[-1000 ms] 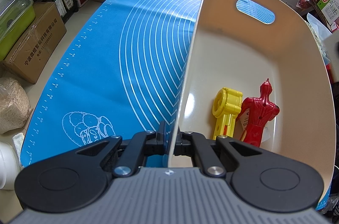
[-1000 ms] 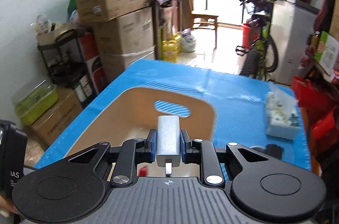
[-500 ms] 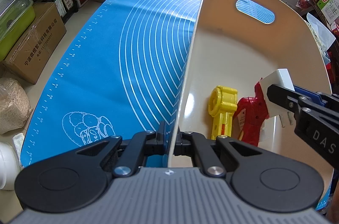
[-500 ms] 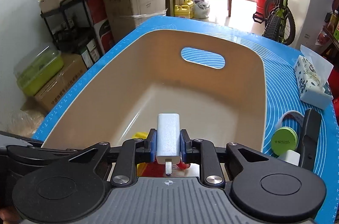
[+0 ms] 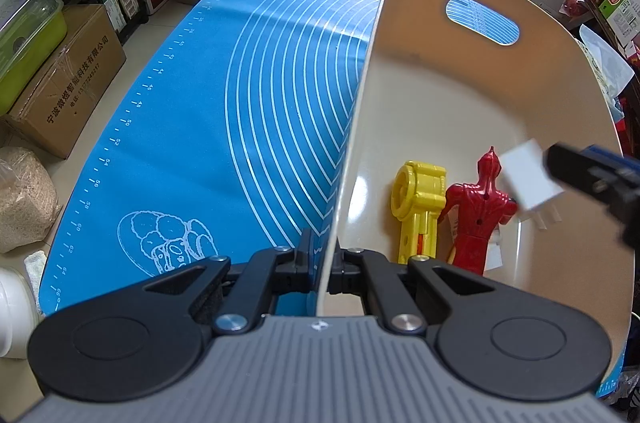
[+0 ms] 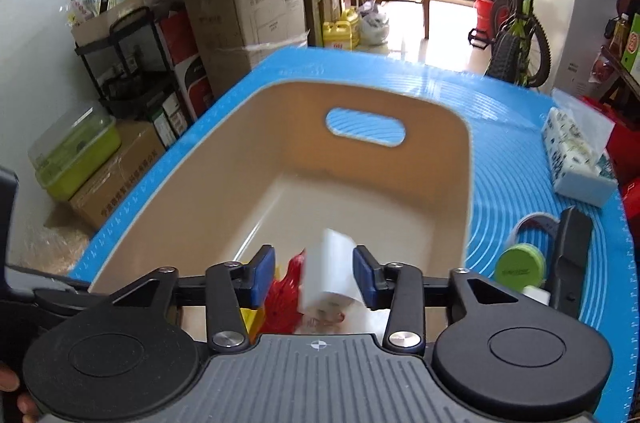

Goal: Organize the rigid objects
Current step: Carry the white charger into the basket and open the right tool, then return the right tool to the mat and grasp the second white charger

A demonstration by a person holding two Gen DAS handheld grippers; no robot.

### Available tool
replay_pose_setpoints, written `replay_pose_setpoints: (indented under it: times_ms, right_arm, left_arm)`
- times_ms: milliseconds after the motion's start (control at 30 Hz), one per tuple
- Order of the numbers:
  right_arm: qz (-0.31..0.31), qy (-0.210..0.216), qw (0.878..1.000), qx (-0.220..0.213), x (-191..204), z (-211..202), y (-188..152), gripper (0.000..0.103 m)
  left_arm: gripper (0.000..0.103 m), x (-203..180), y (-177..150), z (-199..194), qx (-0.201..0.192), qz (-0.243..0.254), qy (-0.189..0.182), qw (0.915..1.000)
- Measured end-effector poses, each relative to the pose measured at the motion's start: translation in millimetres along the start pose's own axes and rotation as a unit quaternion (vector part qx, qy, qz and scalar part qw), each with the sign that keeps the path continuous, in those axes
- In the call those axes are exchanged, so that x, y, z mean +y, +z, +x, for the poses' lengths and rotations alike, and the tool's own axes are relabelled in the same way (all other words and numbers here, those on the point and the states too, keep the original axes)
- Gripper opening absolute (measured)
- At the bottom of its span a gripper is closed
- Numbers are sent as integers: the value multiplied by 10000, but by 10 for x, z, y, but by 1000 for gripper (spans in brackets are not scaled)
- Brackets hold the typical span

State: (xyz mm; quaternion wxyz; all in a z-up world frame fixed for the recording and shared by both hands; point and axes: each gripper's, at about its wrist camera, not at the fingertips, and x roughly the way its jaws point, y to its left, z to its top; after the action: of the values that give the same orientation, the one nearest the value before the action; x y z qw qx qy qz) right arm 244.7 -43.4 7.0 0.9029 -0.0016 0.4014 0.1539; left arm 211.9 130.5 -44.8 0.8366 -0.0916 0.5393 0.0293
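Note:
A beige plastic bin (image 5: 460, 103) with a handle slot stands on the blue mat (image 5: 240, 103). My left gripper (image 5: 324, 263) is shut on the bin's near rim. Inside lie a yellow toy (image 5: 420, 195) and a red figure (image 5: 478, 211). My right gripper (image 6: 314, 275) is open over the bin (image 6: 360, 183). The white charger block (image 6: 332, 271) sits loose and blurred between its spread fingers, tilted, above the red figure (image 6: 288, 299). The charger (image 5: 528, 179) also shows in the left wrist view, at the right gripper's tip.
On the mat right of the bin lie a green round tape (image 6: 520, 263), a black bar (image 6: 570, 243) and a tissue pack (image 6: 576, 155). Cardboard boxes (image 6: 240, 3), a shelf and a bicycle (image 6: 516, 23) stand beyond the table.
My right gripper came over the bin and opened its fingers. The white charger has come free and tilts between them. The left gripper has kept its hold on the rim.

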Motion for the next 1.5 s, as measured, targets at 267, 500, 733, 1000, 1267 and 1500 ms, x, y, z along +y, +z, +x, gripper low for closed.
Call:
replay_pose_setpoints:
  times_ms: [267, 500, 733, 1000, 1267, 1500]
  right_arm:
    - [267, -541, 9972, -439, -516, -381, 121, 69]
    - [713, -1205, 9896, -321, -1111, -317, -52, 69]
    - [1103, -1193, 9866, 142, -1402, 72, -390, 69]
    - [823, -1371, 9868, 258, -1350, 293, -562, 69]
    - [531, -1330, 9888, 408, -1231, 459, -566, 67]
    - [534, -1665, 9833, 508, -1253, 582, -549, 49]
  left_arm:
    - [7, 12, 6, -2, -3, -18, -28, 10000]
    - [7, 13, 6, -2, -4, -18, -20, 10000]
    - [7, 12, 5, -3, -6, -9, -15, 10000]
    - [7, 13, 4, -2, -5, -17, -15, 10000]
    - [7, 10, 5, -2, -4, -14, -14, 10000]
    - [7, 13, 5, -2, -3, -19, -20, 10000]
